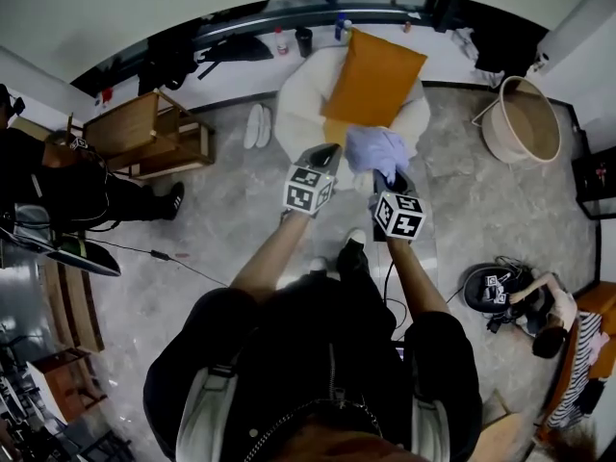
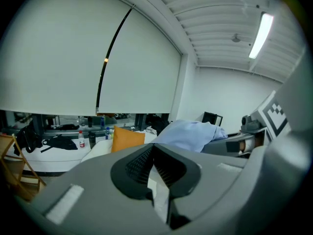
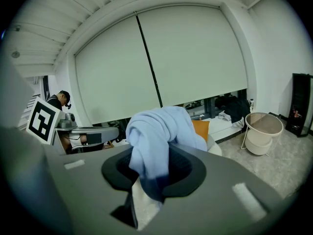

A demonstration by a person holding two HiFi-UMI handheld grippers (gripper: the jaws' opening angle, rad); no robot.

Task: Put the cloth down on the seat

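Light blue cloth (image 1: pixel 377 149), bunched, is clamped in the right tool (image 3: pixel 154 168) over the white seat's (image 1: pixel 296 104) front edge. An orange cushion (image 1: pixel 373 77) occupies the seat. The left tool (image 2: pixel 154 153) is closed and empty.

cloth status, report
Right hand-held gripper shut on cloth. Left hand-held gripper empty, tips together. Cloth bunched, not yet on seat. Orange cushion on seat.
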